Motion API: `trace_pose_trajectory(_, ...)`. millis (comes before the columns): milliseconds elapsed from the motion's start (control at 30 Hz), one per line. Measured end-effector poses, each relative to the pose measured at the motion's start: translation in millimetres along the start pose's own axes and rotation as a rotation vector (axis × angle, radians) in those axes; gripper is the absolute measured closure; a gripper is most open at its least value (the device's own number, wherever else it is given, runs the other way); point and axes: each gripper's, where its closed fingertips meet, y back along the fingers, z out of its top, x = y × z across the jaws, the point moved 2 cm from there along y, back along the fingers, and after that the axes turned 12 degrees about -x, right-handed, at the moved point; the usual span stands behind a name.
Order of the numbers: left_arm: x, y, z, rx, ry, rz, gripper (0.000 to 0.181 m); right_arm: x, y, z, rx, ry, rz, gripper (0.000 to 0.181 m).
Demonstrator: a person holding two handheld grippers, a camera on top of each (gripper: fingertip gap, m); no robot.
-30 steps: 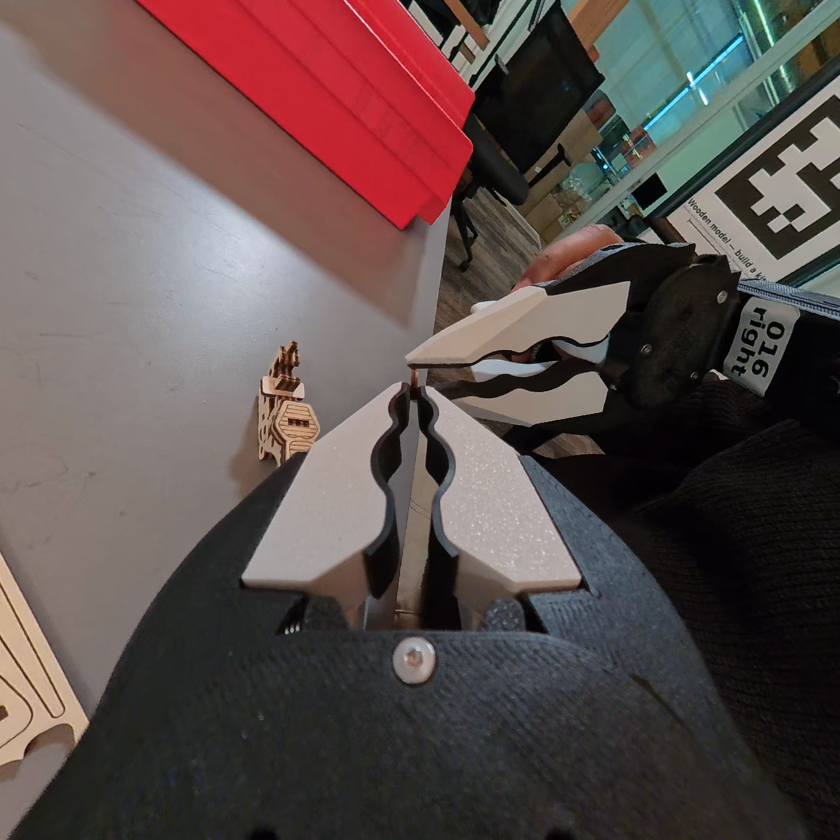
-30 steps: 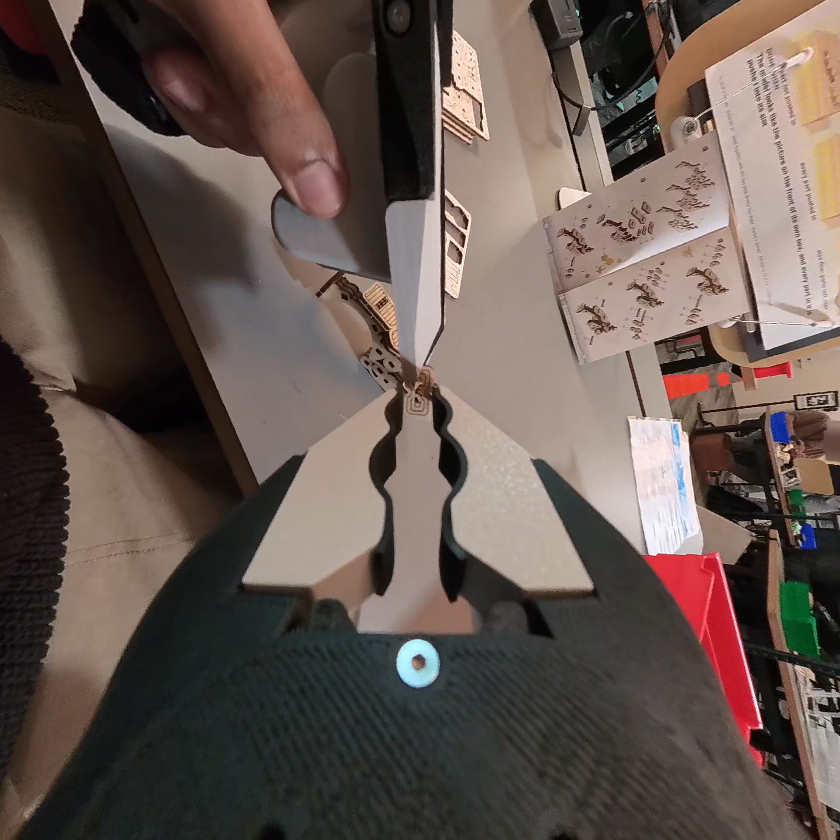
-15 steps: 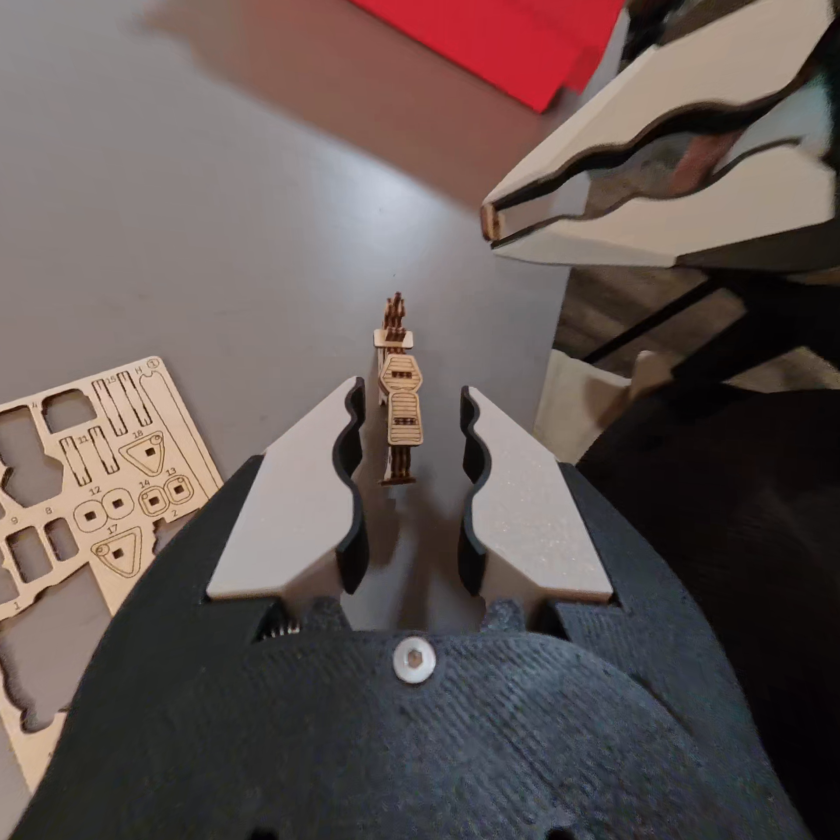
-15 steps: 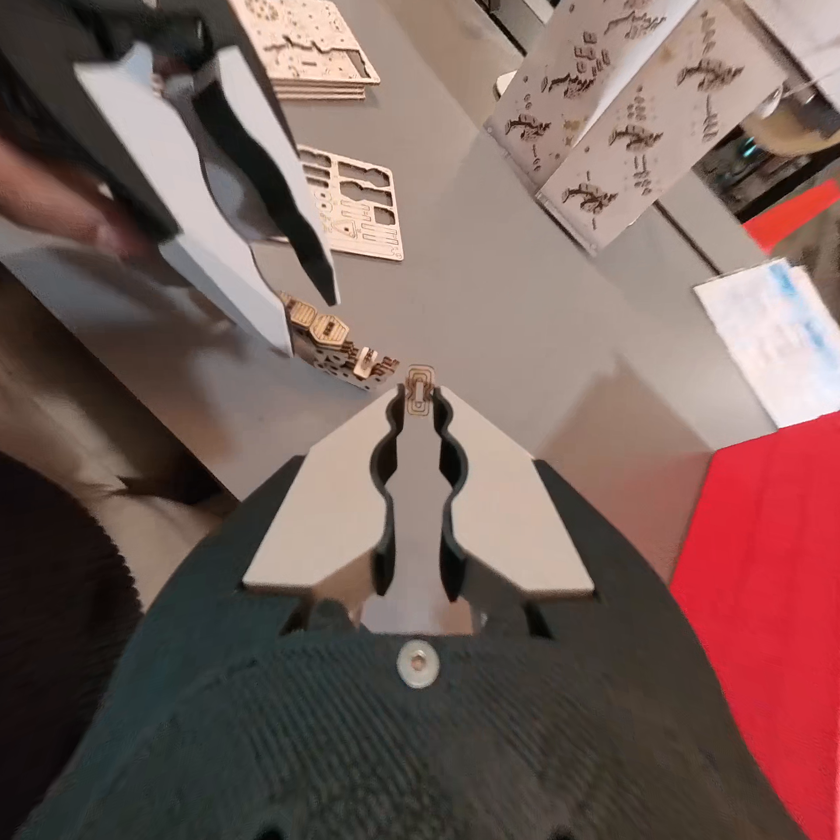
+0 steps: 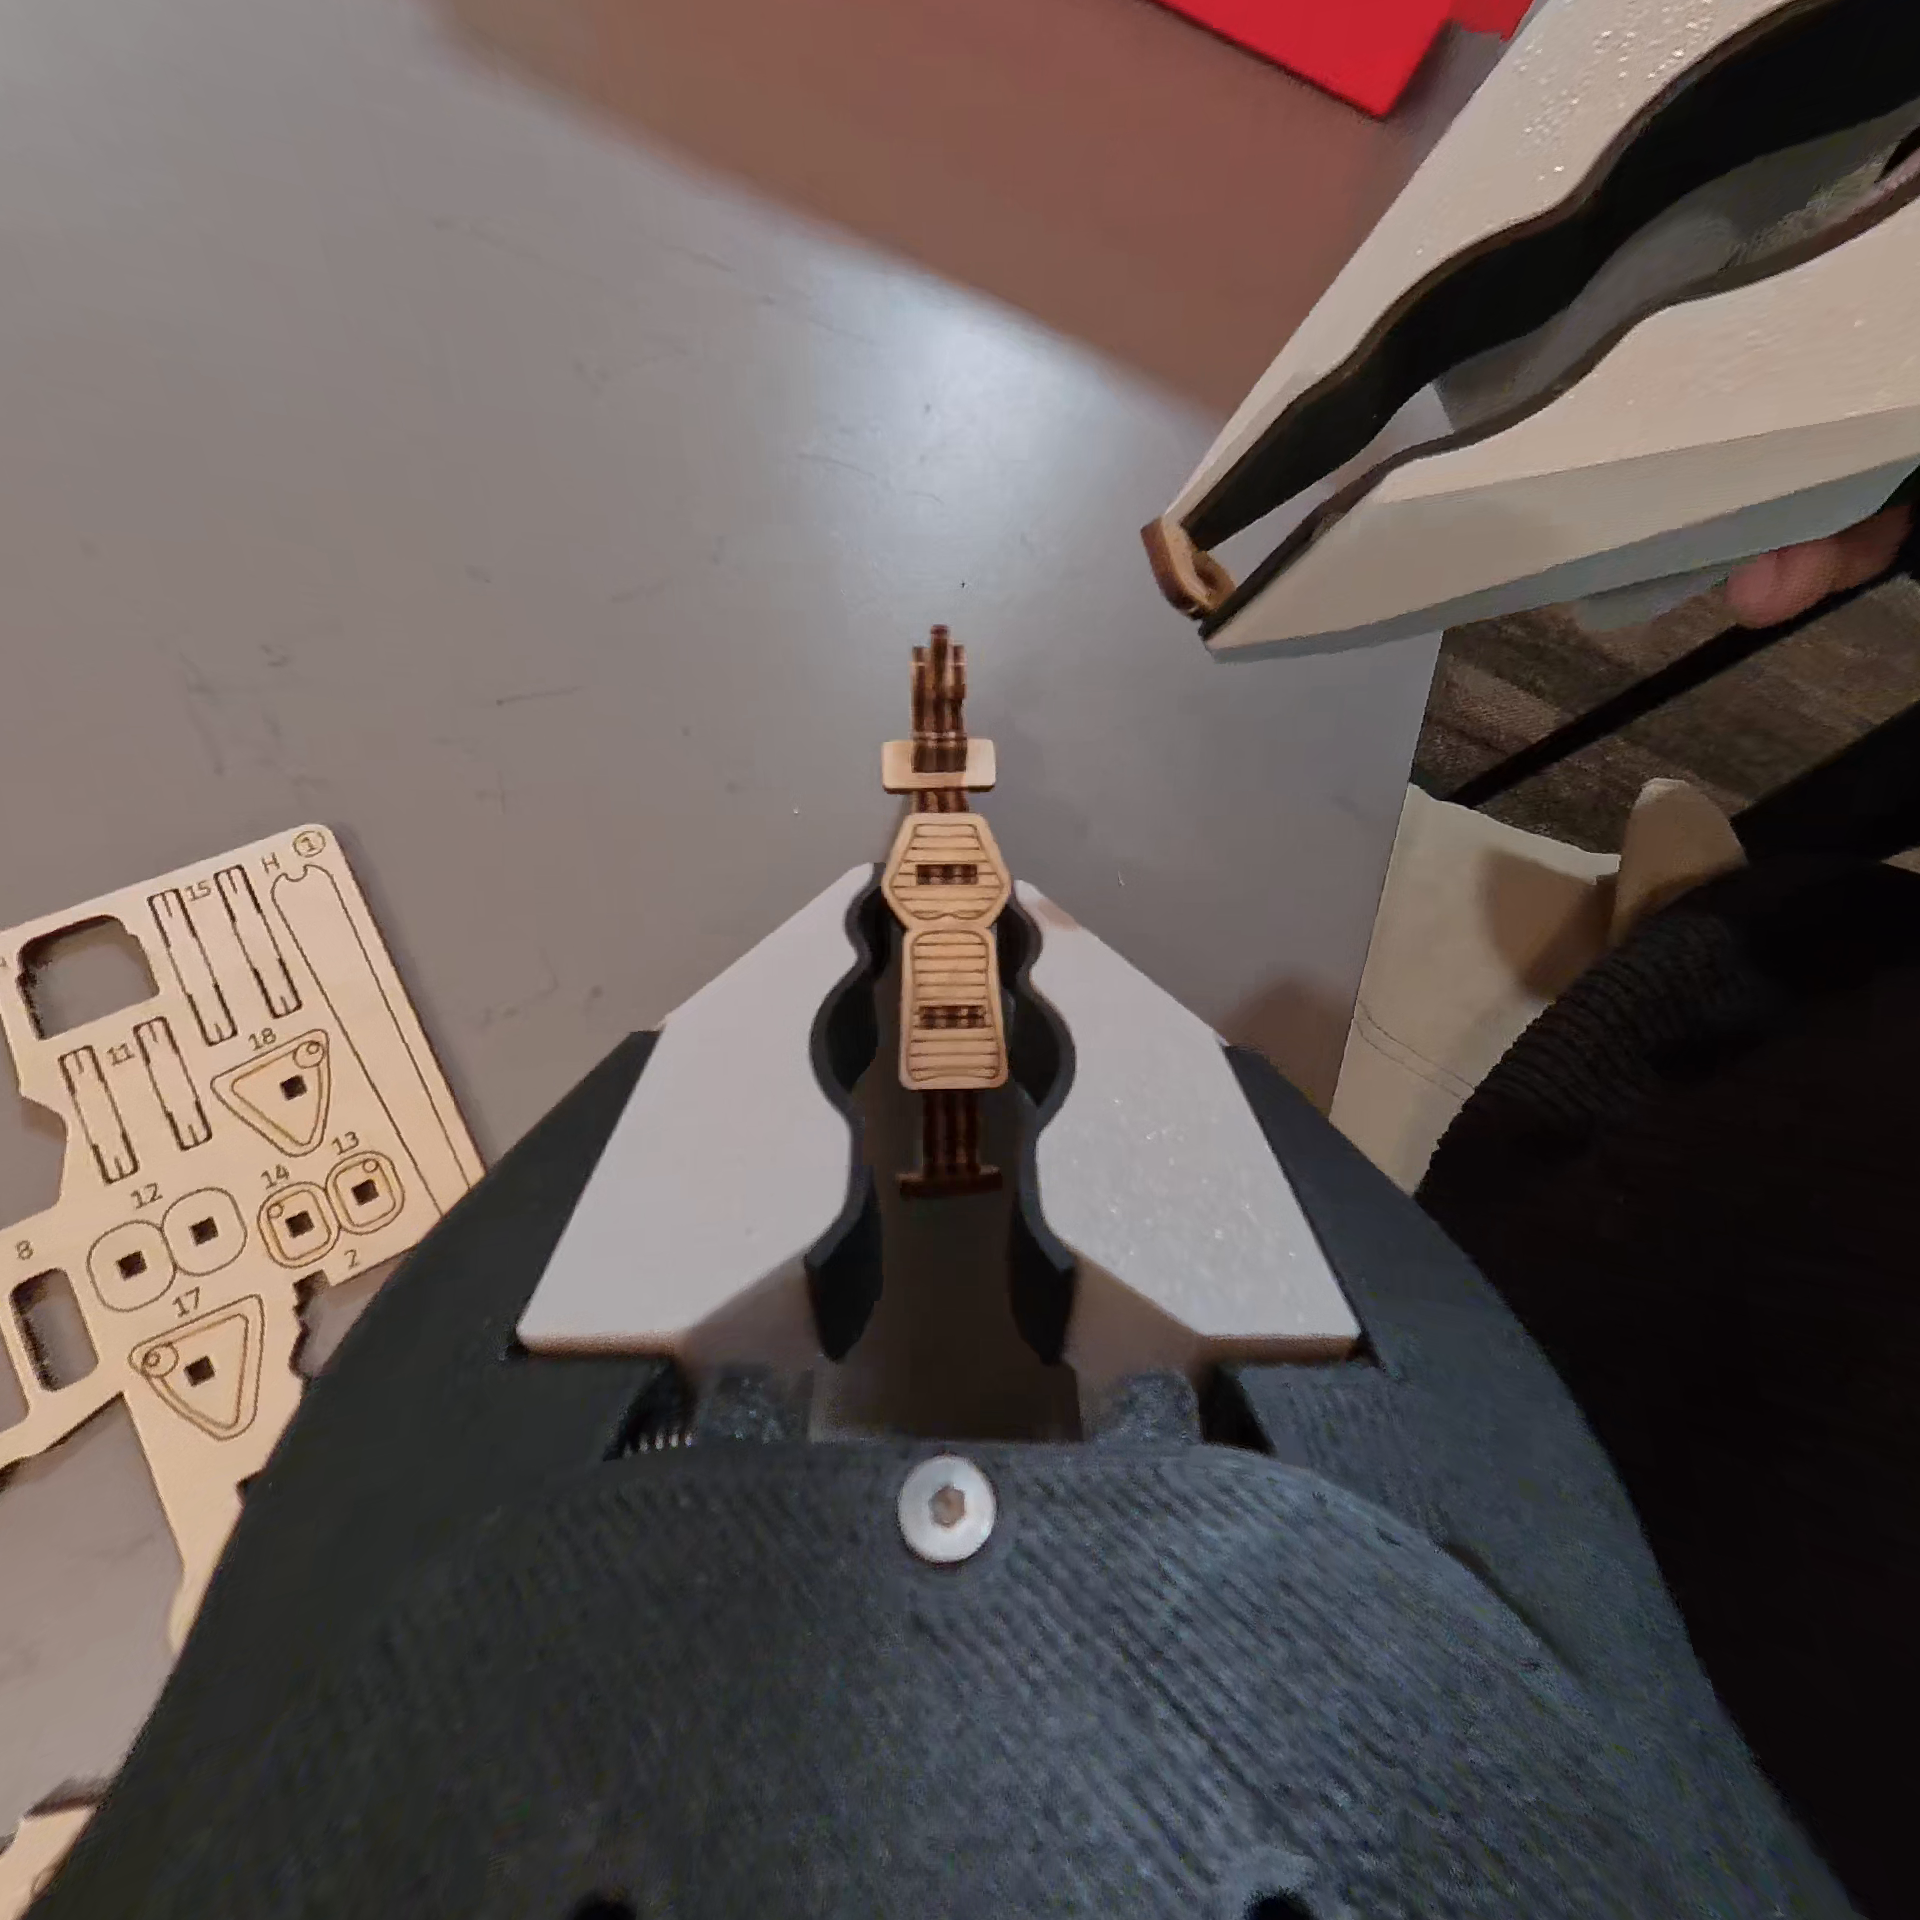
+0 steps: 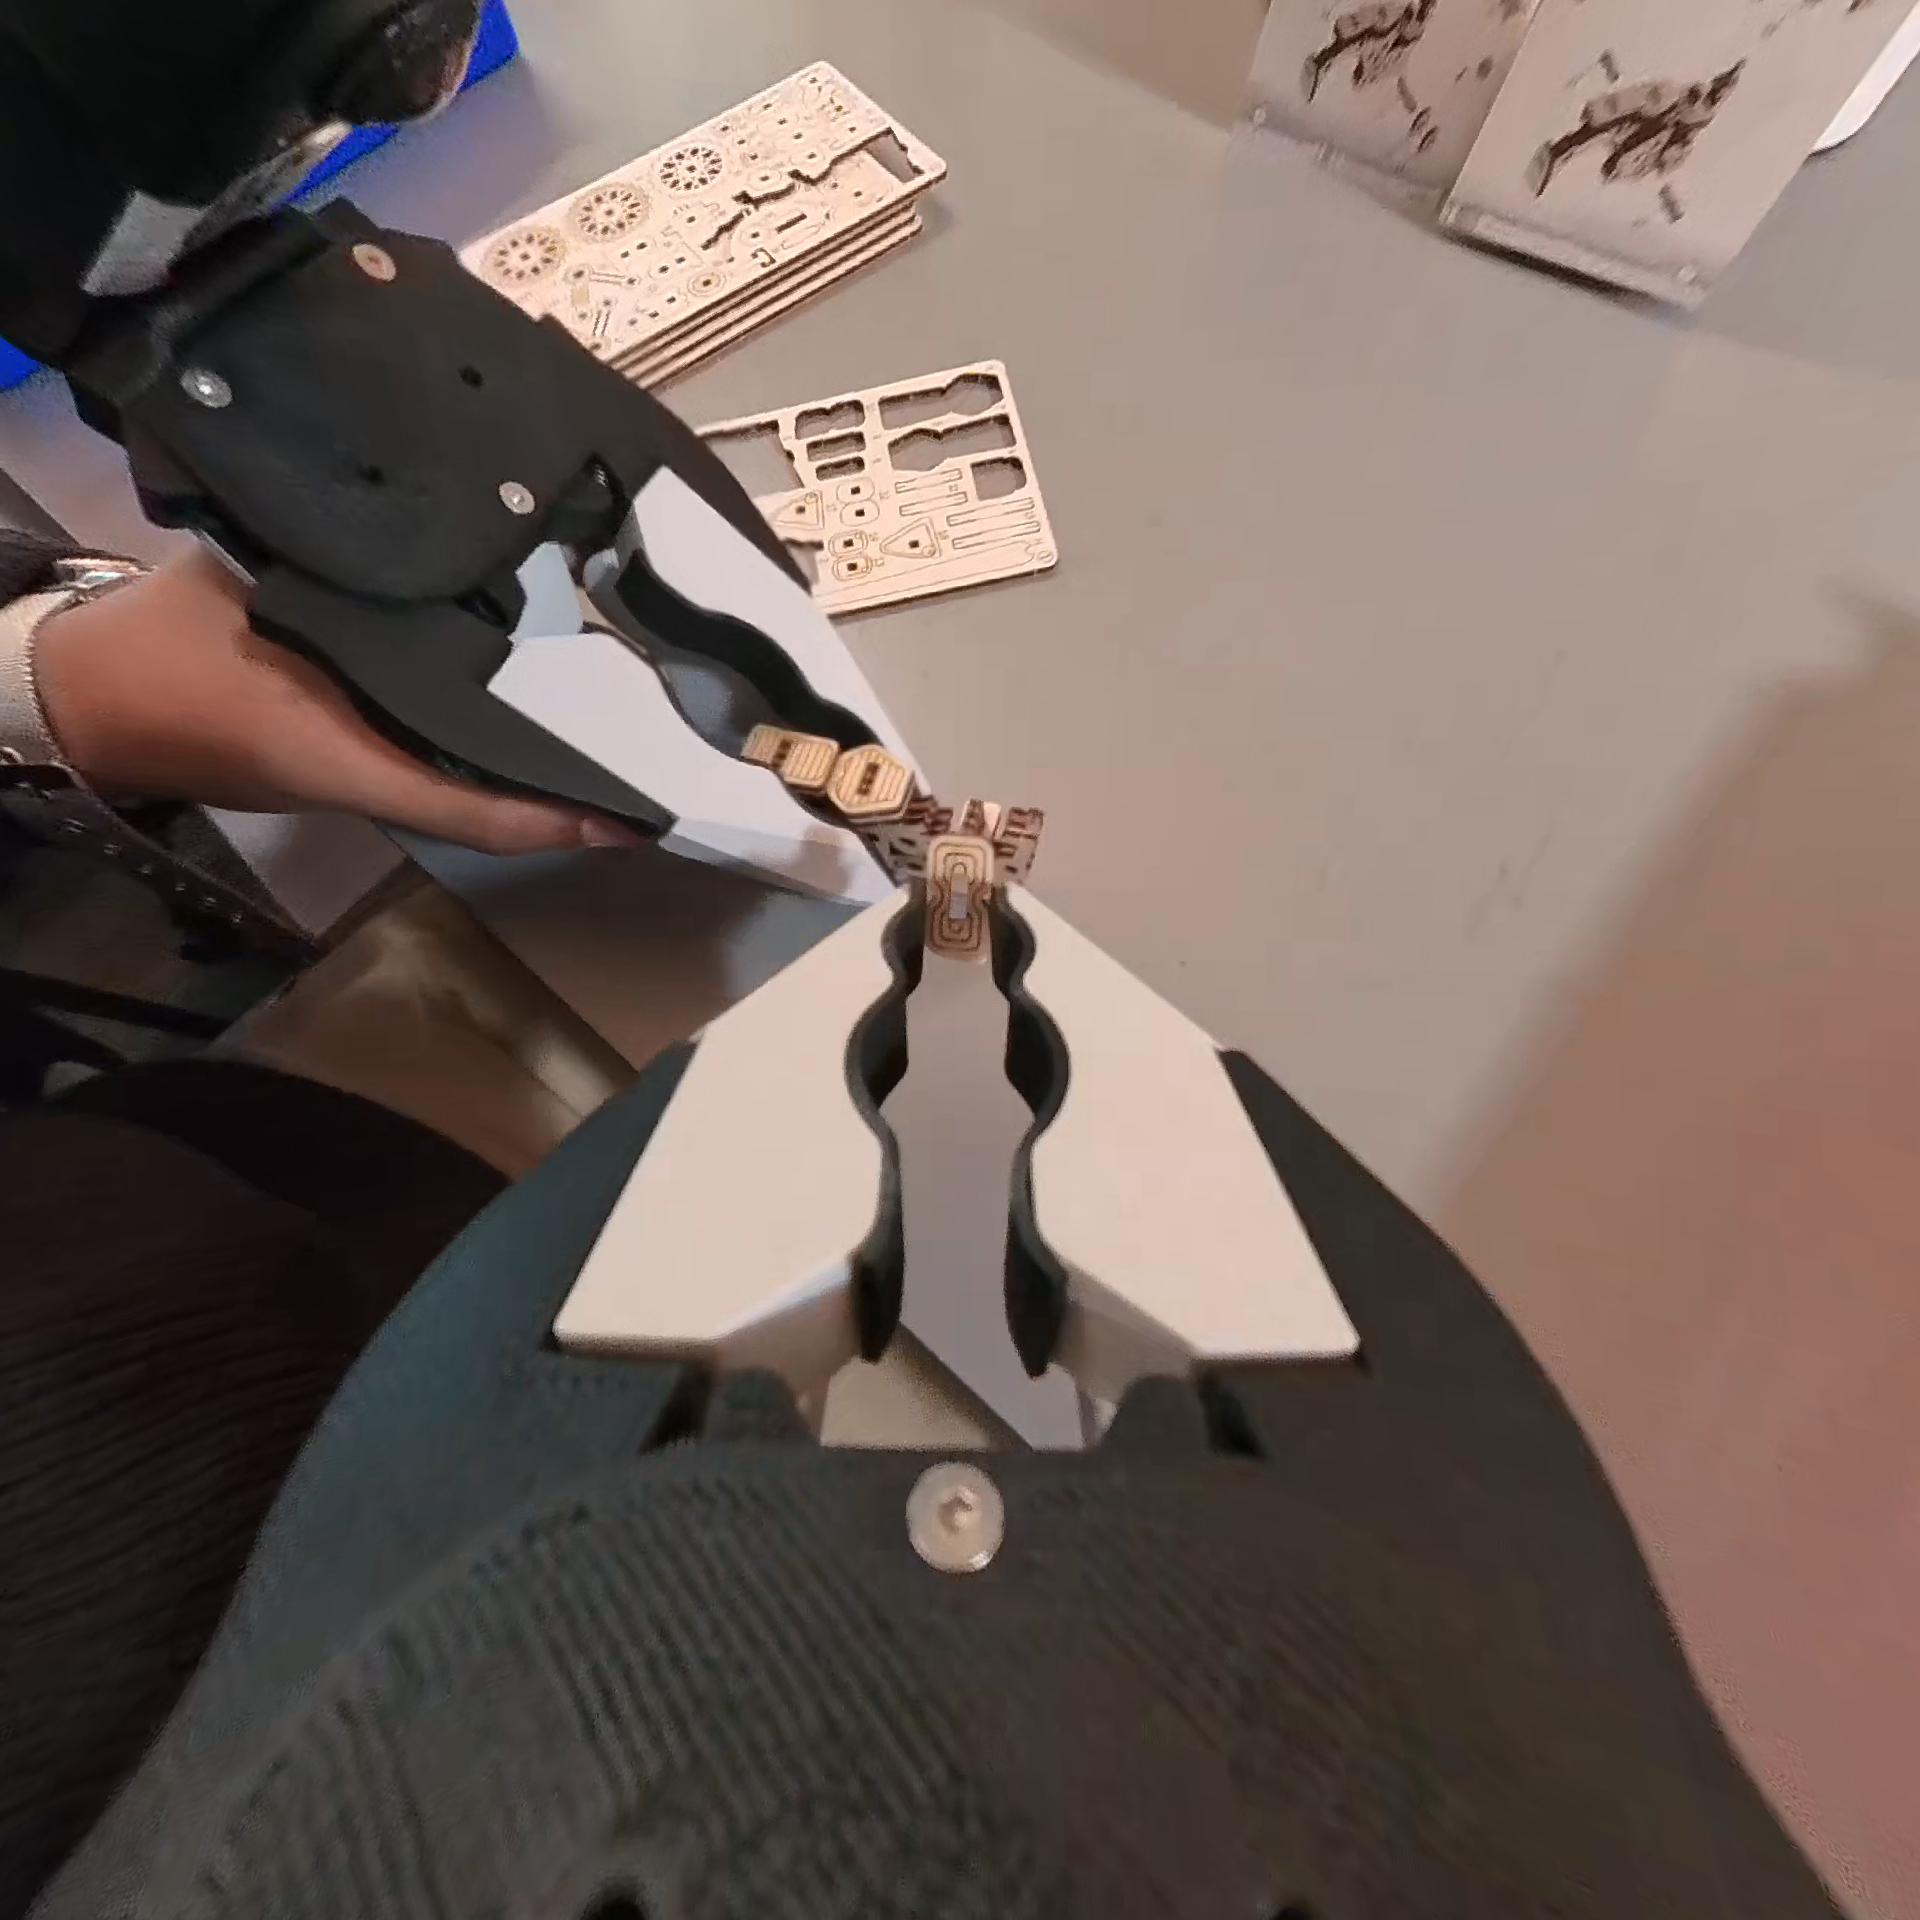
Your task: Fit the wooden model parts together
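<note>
Left wrist view: wooden model (image 5: pixel 943 971) sits between the left gripper (image 5: pixel 943 904) jaws.

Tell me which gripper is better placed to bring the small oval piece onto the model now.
Probably the right gripper: it already pinches the small oval piece close to the half-built model, which the left gripper is closed around.

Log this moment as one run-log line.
left gripper: shut on wooden model | right gripper: shut on small wooden part | parts: not joined
</note>
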Motion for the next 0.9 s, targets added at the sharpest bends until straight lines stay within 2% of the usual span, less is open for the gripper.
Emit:
trace_pose_trajectory(300,-12,2,-1,0.03,-0.13,-0.036,0.164,-5,7,0,0.004,-0.009,-0.009,0.17)
trace_pose_trajectory(533,-17,1,0,0.031,-0.157,-0.034,0.163,8,6,-7,0.025,-0.182,0.089,0.17)
trace_pose_trajectory(767,-22,-3,-2,0.033,-0.114,-0.018,0.164,6,-8,-18,0.143,0.012,-0.065,0.17)
trace_pose_trajectory(900,-26,-6,-3,0.043,-0.123,-0.01,0.164,6,-14,-20,0.192,0.036,-0.109,0.17)
